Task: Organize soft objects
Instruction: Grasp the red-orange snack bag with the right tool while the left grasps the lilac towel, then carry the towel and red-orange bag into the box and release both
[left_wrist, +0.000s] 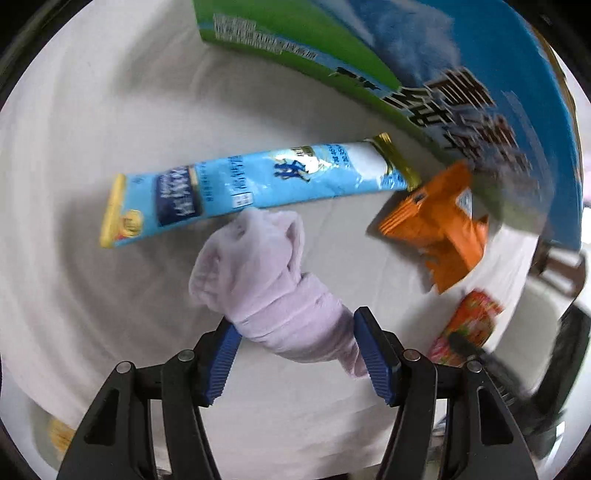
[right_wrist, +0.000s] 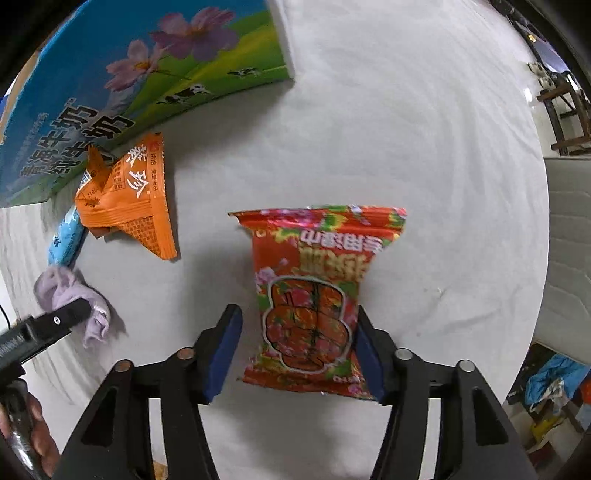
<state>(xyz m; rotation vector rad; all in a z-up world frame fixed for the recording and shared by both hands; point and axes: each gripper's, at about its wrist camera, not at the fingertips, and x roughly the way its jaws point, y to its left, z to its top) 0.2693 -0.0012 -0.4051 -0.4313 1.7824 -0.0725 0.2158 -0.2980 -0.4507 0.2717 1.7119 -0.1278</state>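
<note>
A lilac sock (left_wrist: 273, 291) lies on the white cloth between the fingers of my left gripper (left_wrist: 295, 328), which touch its sides; the jaws stand wide. It also shows in the right wrist view (right_wrist: 74, 295). A red flowered snack packet (right_wrist: 314, 295) lies between the fingers of my right gripper (right_wrist: 297, 325), nearer the right finger, with a gap on the left. It shows blurred in the left wrist view (left_wrist: 465, 328). An orange packet (left_wrist: 439, 225) (right_wrist: 129, 199) and a long blue sachet (left_wrist: 251, 184) (right_wrist: 66, 236) lie near a milk carton box (left_wrist: 424, 66) (right_wrist: 110, 96).
White cloth (right_wrist: 406, 147) covers the round table. The left gripper's finger (right_wrist: 48, 325) and a hand show at the left of the right wrist view. Wooden furniture (right_wrist: 569, 110) and clutter stand beyond the table's right edge.
</note>
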